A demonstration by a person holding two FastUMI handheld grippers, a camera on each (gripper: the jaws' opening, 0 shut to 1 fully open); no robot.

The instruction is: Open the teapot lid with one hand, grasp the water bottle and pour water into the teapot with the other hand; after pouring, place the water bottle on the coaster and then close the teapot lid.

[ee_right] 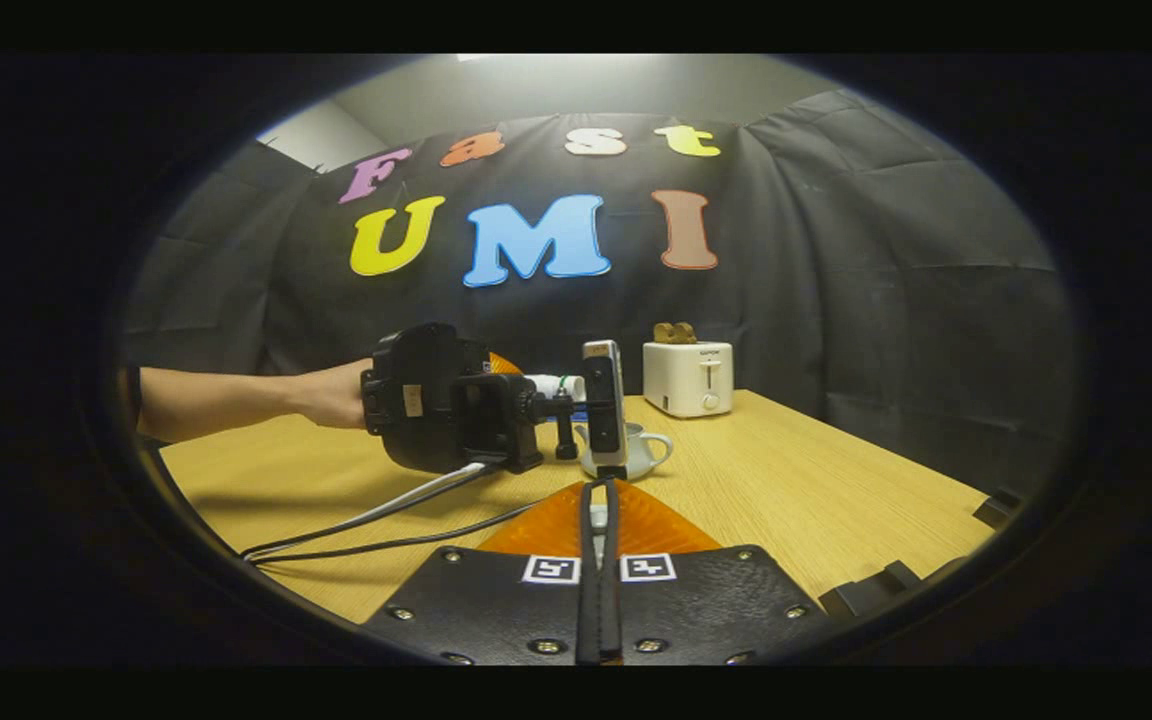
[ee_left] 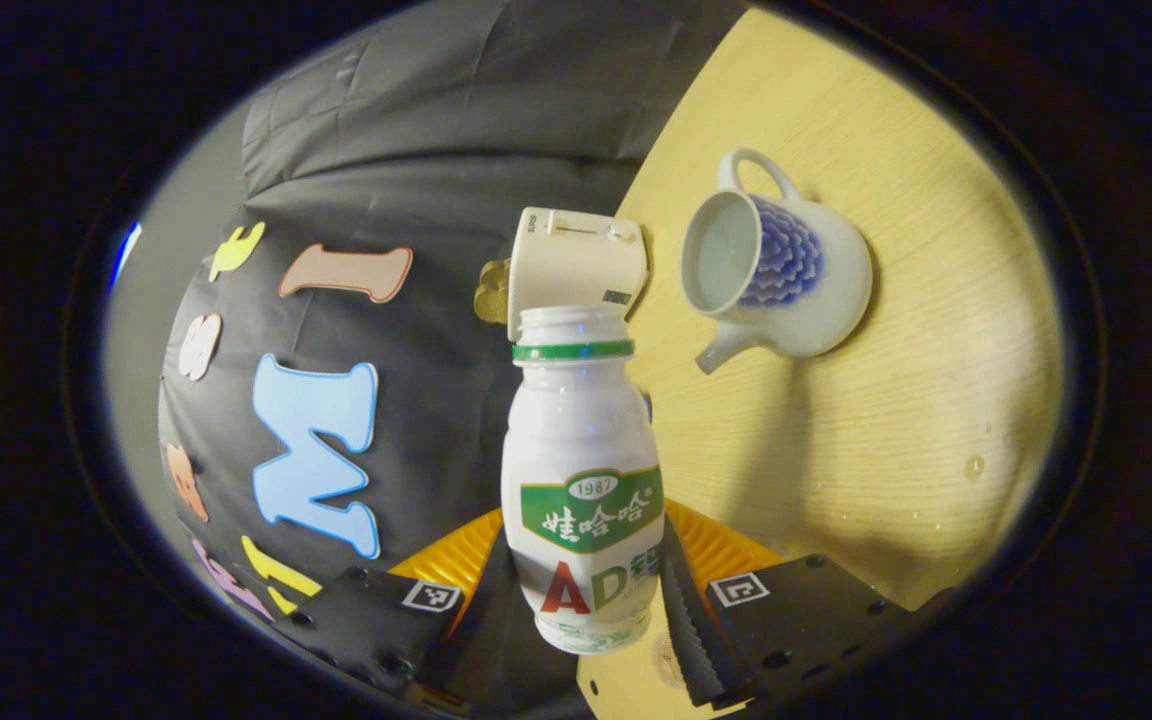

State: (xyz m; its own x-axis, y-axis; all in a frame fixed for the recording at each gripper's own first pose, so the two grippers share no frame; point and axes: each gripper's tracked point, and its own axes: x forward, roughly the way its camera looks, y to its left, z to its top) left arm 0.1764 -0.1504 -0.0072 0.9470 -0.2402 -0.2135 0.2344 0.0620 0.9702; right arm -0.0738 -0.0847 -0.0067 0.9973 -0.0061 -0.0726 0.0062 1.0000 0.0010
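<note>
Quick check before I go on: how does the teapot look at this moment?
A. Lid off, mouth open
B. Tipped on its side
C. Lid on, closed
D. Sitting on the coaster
A: in the left gripper view the teapot shows an open mouth with no lid on it, beyond the water bottle held in the left gripper.

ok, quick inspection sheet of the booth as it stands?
Surface: wooden table, a few droplets on it.
Job's things: water bottle uncapped, tipped on its side with its mouth toward the teapot; teapot upright, lid off.
Clutter: white toaster at the table's back.
Grippers: left hand-held gripper shut on the water bottle; right hand-held gripper fingers together.
Cables: two cables trail from the left hand-held gripper across the table.
Surroundings: black cloth wall.
</note>
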